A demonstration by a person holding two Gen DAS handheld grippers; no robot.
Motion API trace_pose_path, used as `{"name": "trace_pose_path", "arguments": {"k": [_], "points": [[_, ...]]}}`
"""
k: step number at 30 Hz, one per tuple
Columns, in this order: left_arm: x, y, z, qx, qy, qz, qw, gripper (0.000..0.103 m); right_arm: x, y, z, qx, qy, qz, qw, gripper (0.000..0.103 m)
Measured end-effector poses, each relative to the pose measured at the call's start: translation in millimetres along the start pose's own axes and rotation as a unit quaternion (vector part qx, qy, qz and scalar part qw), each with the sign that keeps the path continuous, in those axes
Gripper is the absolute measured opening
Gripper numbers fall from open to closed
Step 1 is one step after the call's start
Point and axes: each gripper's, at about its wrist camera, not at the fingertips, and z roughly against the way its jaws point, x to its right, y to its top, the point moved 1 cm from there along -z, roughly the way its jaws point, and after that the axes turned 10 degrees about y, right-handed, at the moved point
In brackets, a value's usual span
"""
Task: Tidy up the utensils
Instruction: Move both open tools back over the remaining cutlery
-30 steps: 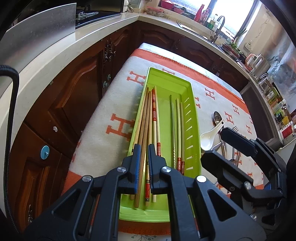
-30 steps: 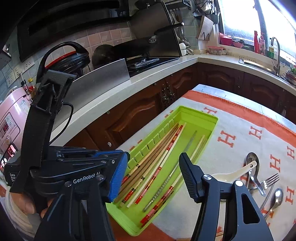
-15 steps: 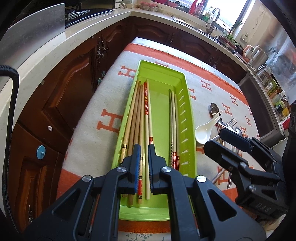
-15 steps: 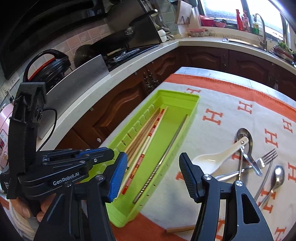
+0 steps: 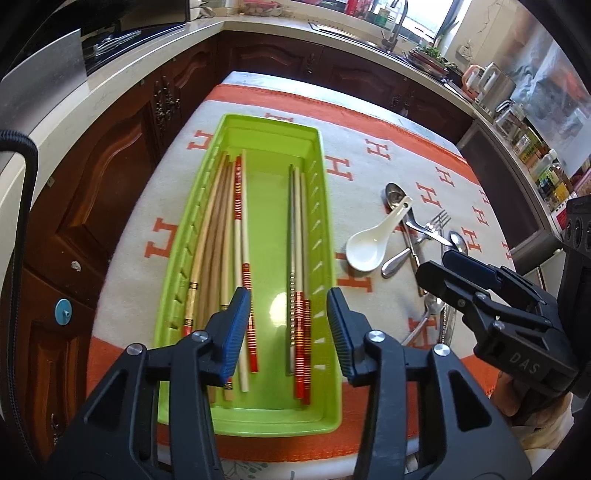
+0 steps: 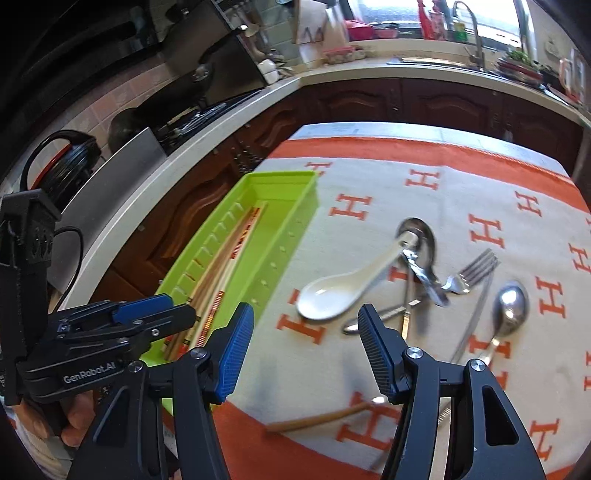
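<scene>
A green tray [image 5: 325, 206] lies on the orange-and-white cloth. It holds a bundle of chopsticks [image 5: 221, 236] along its left wall and three more chopsticks [image 5: 297, 236] along the right wall. My left gripper [image 5: 290, 321] hovers over the tray's near end; its jaws are opening and nothing is between them. To the right of the tray [image 6: 295, 221] lie a white ceramic spoon [image 6: 332, 295], a fork [image 6: 472, 273] and metal spoons [image 6: 511, 306]. My right gripper [image 6: 306, 332] is open and empty just in front of the white spoon. A loose wooden chopstick [image 6: 317, 419] lies below it.
Dark wooden cabinets [image 5: 122, 155] under a pale counter [image 5: 122, 77] stand close along the table's left and far sides. A sink and tap [image 6: 465, 33] are at the back, and bottles and jugs [image 5: 491, 85] at the far right. The cloth's orange border [image 5: 258, 439] marks the near table edge.
My left gripper's jaws have spread from shut to apart over the tray's near end. My right gripper has swung rightwards from above the tray to the cutlery pile.
</scene>
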Motion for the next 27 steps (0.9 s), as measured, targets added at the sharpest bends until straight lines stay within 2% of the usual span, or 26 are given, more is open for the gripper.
{"name": "trace_pose_path", "arguments": {"k": [16, 22, 27], "points": [[69.2, 5.6, -9.7, -0.015, -0.017, -0.075, 0.9969, 0.04, 104.9, -40.5, 44.5, 0.016, -0.054, -0.102, 0.993, 0.06], [96.8, 26.7, -21.7, -0.017, -0.019, -0.119, 0.9925, 0.04, 126.4, -45.0, 46.7, 0.018, -0.06, -0.125, 0.99, 0.06], [113.7, 50.9, -47.2, -0.031, -0.017, -0.165, 0.9856, 0.04, 138.6, -46.2, 49.2, 0.023, -0.06, -0.137, 0.988, 0.06]]}}
